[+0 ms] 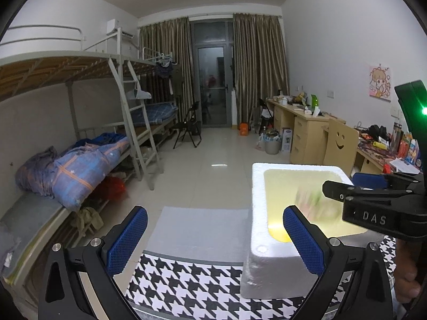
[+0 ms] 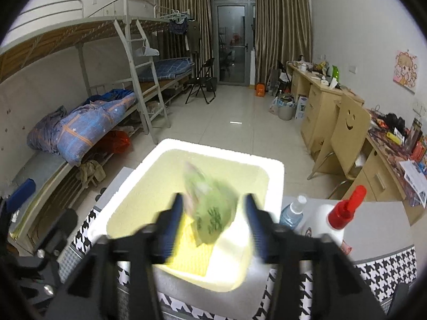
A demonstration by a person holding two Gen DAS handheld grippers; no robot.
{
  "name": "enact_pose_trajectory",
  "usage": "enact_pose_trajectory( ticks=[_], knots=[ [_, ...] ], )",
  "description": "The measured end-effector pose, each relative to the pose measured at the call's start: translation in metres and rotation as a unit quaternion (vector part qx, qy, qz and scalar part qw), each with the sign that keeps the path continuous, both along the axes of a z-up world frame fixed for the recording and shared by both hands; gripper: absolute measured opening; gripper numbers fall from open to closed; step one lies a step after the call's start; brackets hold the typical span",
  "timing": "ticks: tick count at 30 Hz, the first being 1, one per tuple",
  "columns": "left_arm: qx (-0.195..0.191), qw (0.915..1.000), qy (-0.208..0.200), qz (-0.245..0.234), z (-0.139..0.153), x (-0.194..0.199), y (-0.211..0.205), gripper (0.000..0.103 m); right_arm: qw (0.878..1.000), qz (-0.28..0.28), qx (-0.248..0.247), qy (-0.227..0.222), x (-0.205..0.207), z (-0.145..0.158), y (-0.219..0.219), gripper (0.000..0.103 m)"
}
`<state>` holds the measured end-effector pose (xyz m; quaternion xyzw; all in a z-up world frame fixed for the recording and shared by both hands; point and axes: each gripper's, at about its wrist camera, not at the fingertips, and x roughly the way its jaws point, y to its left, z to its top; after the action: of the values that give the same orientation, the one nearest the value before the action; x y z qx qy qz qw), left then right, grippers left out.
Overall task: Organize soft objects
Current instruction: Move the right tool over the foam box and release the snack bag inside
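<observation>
A white foam box with a yellow-lit inside stands on the houndstooth table; it also shows in the left wrist view. A green soft packet, blurred, is in the air inside the box, between the fingers of my right gripper but touching neither. The right gripper is open over the box and shows from the side in the left wrist view. A yellow cloth lies on the box floor. My left gripper is open and empty, to the left of the box.
A spray bottle and a white bottle with a red cap stand right of the box. A grey mat lies left of the box. Bunk beds line the left wall, desks and a chair the right.
</observation>
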<state>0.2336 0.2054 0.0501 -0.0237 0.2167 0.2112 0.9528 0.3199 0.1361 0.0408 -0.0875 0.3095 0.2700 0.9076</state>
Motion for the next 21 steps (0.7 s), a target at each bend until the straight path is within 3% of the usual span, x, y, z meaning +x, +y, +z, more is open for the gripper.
enact_pose_trajectory(
  ticks=[10,16,21],
  knots=[
    [-0.009,0.9999,-0.005,-0.003,0.002,-0.005,0.002,0.102,1.0,0.003,-0.004,-0.009,-0.01,0.007,-0.005,0.068],
    [-0.011,0.9998,-0.011,-0.013,0.006,-0.015,-0.006,0.102,0.999,-0.007,-0.001,-0.038,-0.028,0.016,-0.017,0.085],
    [-0.022,0.9996,-0.011,-0.016,0.005,-0.018,-0.011,0.102,0.999,-0.018,0.004,-0.044,-0.038,0.02,-0.028,0.087]
  ],
)
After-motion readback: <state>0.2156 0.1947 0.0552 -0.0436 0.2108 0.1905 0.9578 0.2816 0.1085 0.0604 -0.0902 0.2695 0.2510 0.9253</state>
